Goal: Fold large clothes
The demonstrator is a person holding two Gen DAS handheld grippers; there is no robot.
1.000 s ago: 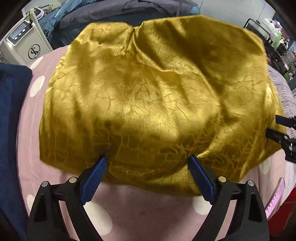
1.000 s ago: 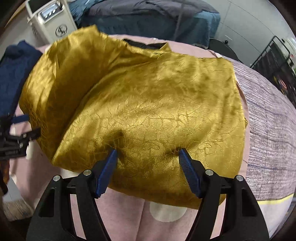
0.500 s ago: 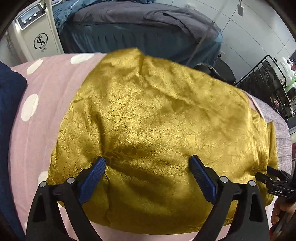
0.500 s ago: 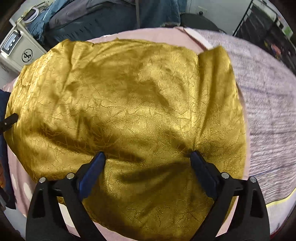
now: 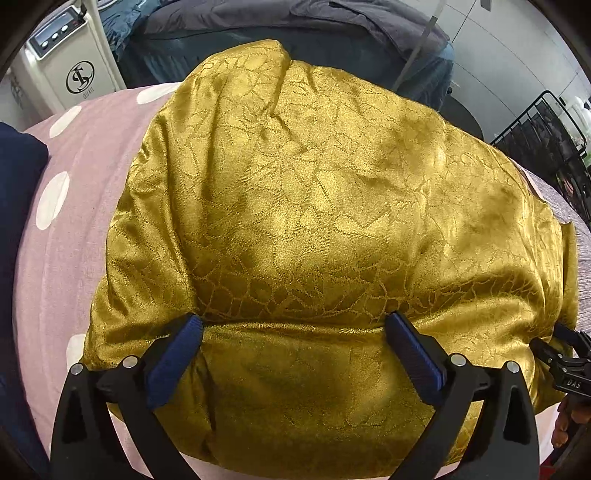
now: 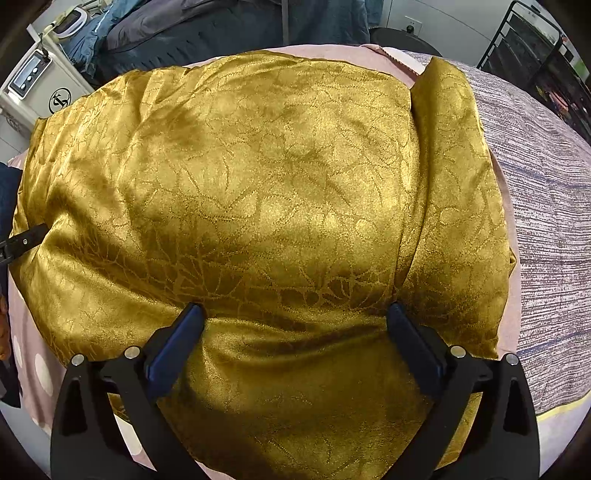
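A gold patterned satin garment (image 5: 314,184) lies folded in a thick bundle on the bed and fills both wrist views (image 6: 258,166). My left gripper (image 5: 293,321) points down over its near part. Its jaws are opening, spread wide, with a raised fold of gold cloth between the blue pads (image 5: 177,354) that they do not pinch. My right gripper (image 6: 294,309) stands the same way over the cloth's right part, jaws opening, cloth between them unpinched. The right gripper also shows at the left view's edge (image 5: 565,365), and the left gripper's tip at the right view's edge (image 6: 22,243).
A pink bedspread with white dots (image 5: 62,240) lies under the garment. A navy garment (image 5: 18,177) sits at the left, a grey striped blanket (image 6: 546,221) at the right. Behind stand a white machine (image 5: 70,62), dark bedding (image 5: 332,22) and a black wire rack (image 6: 535,44).
Both grippers moved forward from the garment's near edge to above its folded body. The right jaws widened clearly. The upper layer has settled flat.
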